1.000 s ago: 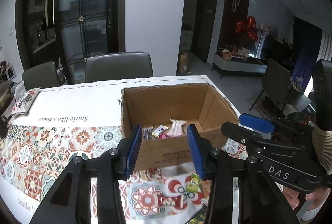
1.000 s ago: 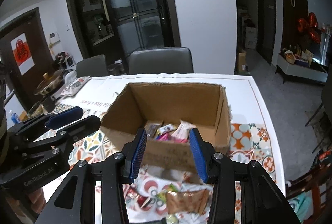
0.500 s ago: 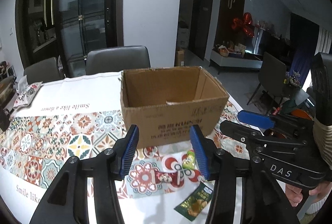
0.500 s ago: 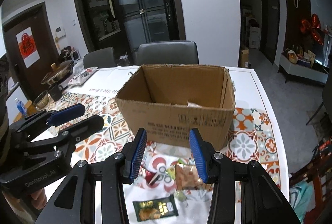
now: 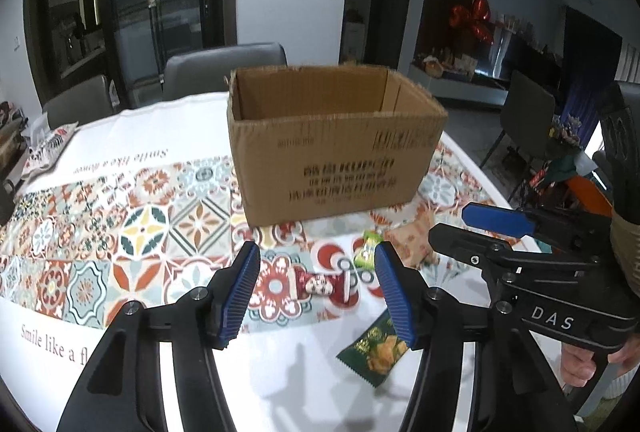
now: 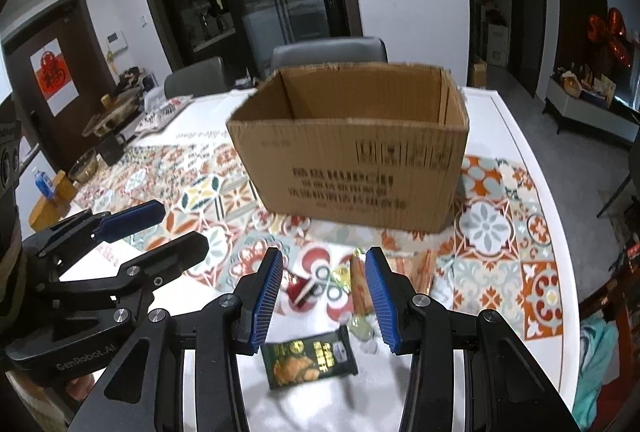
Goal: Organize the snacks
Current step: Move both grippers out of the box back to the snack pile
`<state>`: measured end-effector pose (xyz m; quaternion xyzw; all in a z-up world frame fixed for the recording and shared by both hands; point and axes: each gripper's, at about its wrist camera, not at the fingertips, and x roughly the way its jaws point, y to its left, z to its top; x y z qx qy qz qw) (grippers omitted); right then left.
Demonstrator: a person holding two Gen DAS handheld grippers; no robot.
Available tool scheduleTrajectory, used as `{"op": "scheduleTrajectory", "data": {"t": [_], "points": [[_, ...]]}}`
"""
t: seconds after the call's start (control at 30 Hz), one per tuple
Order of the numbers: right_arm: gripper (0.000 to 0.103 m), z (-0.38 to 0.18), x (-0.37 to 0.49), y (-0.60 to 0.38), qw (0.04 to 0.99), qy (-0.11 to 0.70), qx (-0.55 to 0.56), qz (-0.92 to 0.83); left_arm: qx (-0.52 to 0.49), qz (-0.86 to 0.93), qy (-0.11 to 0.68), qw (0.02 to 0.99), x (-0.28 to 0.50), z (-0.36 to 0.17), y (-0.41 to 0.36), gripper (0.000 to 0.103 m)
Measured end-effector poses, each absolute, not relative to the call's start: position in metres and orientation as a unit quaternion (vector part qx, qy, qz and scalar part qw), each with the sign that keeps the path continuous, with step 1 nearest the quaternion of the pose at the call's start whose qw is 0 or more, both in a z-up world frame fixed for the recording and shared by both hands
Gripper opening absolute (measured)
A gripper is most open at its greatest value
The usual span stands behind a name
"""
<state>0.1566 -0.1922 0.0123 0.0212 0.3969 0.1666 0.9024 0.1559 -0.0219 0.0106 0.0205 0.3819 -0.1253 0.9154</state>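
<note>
While the snacks lie loose on the tablecloth [image 5: 120, 232] before the cardboard box [image 5: 332, 147] | dark green packet [image 6: 310, 358] nearest | left gripper [image 5: 316, 288], right gripper [image 6: 322, 296] spread, empty | risk: flat packet slides from pinch; grippers near, may collide.

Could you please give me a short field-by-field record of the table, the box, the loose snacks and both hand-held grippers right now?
surface: table with patterned cloth
box: cardboard box, upright, open top
loose snacks: green packet, tan packet, red packet, all in front of the box
left hand-held gripper: open, empty, above the red packet
right hand-held gripper: open, empty, above the green packet
</note>
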Motion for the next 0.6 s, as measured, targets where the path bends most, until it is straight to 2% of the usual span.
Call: {"op": "scheduleTrajectory", "data": {"t": [0.6], "points": [[0.044, -0.052, 0.159, -0.195, 0.864, 0.478, 0.030, 0.157, 0.028, -0.144, 0.452, 0.880, 0.167, -0.046, -0.027, 0.060]]}}
